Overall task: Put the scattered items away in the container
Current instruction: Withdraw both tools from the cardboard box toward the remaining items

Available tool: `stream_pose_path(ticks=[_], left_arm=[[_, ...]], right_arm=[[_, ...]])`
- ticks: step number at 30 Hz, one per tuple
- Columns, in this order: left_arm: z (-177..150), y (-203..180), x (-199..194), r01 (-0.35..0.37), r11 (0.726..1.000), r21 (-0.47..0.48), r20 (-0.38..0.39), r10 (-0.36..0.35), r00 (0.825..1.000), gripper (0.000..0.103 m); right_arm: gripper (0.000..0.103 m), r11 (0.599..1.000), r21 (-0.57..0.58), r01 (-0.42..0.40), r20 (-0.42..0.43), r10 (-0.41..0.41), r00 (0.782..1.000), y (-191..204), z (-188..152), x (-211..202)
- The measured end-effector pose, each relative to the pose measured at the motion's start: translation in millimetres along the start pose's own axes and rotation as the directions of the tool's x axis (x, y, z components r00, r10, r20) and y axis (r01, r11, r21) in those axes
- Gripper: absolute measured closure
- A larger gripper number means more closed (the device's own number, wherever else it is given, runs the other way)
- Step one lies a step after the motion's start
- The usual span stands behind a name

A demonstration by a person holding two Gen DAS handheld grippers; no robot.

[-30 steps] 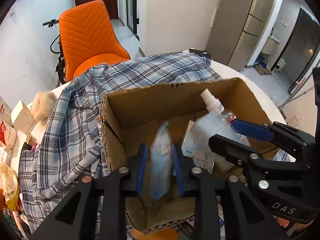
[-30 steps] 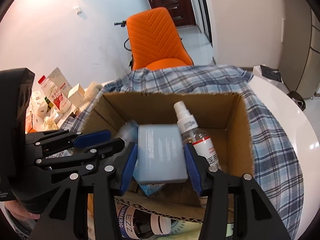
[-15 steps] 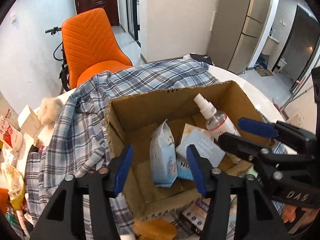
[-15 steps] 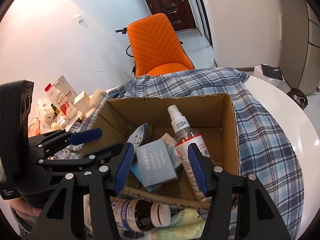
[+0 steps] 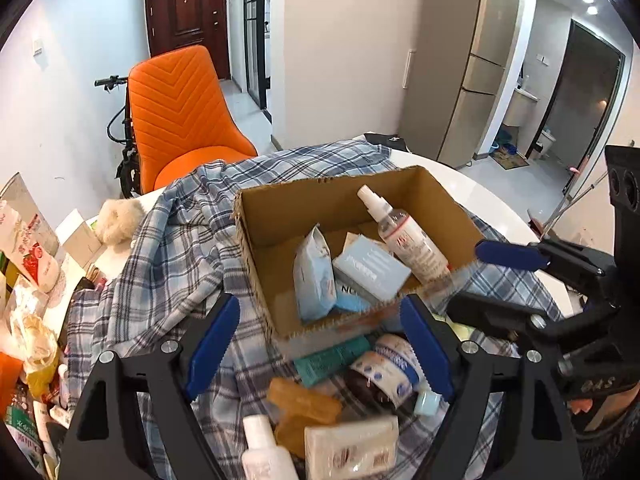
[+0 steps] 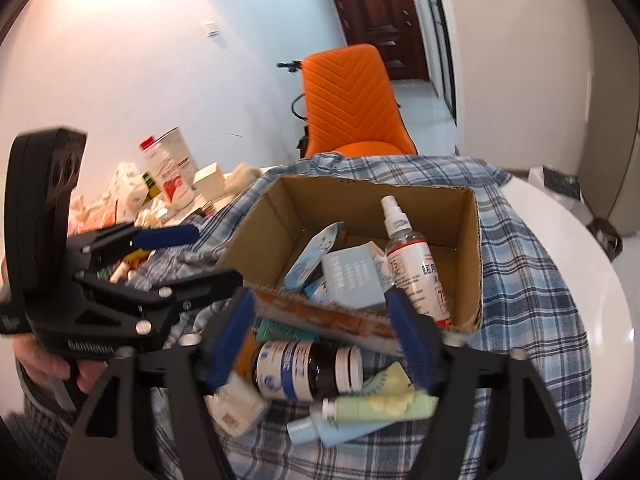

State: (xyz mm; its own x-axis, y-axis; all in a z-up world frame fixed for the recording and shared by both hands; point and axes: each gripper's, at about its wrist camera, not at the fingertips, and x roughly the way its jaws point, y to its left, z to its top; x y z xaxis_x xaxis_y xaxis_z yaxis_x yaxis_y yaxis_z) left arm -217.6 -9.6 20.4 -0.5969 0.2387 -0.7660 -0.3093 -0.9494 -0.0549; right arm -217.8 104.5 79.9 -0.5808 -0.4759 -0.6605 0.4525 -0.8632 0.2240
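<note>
A cardboard box [image 5: 280,216] [image 6: 468,248] stands on a blue plaid cloth [image 5: 172,264]. Inside lie a blue pouch [image 5: 314,276], a pale blue carton [image 5: 370,266] [image 6: 352,280] and a spray bottle [image 5: 404,232] [image 6: 412,256]. My left gripper [image 5: 320,346] is open and empty, drawn back over loose items in front of the box. My right gripper [image 6: 324,342] is open and empty, above a dark brown bottle [image 6: 308,368] and a green tube [image 6: 380,408]. A teal tube [image 5: 332,358], an orange pack [image 5: 304,404] and a white bottle [image 5: 264,452] lie near the left gripper.
An orange chair [image 5: 180,120] stands behind the round white table [image 6: 580,260]. Cartons, bottles and bags are piled at the table's left side [image 5: 28,260] [image 6: 168,176]. Each gripper shows in the other's view, the right one [image 5: 560,280] and the left one [image 6: 120,272].
Both grippers let go of their items, the pouch and the carton, into the box, opened wide and pulled back toward the near side of the box.
</note>
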Motion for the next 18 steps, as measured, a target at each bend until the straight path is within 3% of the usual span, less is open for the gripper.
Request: stream_pose_path(ticks=[4,9,12,18], left_arm=[[-17.5,-7.0,-14.6,-0.054,0.998,0.043,0.018,0.054,0.998,0.019],[-43.6,-13.6,-22.4,-0.053,0.996,0.065,0.018,0.052,0.998,0.018],[-59.5,-18.3,-19.1,-0.023,0.996,0.085,-0.025,0.025,0.999,0.018],[-94.3,-21.4,-17.2,-0.085,0.986,0.145,-0.05,0.094,0.994,0.018]], right_arm=[[0.012,0.998,-0.061,0.028,0.03,-0.027,0.999,10.0,-16.2,-13.3],[0.01,0.996,-0.091,0.016,0.042,-0.012,0.999,15.0,-37.5,-21.6],[0.01,0.995,-0.105,0.005,0.042,0.0,0.999,15.3,-51.7,-22.8],[0.01,0.979,-0.188,-0.075,-0.003,0.076,0.997,20.5,-80.2,-16.5]])
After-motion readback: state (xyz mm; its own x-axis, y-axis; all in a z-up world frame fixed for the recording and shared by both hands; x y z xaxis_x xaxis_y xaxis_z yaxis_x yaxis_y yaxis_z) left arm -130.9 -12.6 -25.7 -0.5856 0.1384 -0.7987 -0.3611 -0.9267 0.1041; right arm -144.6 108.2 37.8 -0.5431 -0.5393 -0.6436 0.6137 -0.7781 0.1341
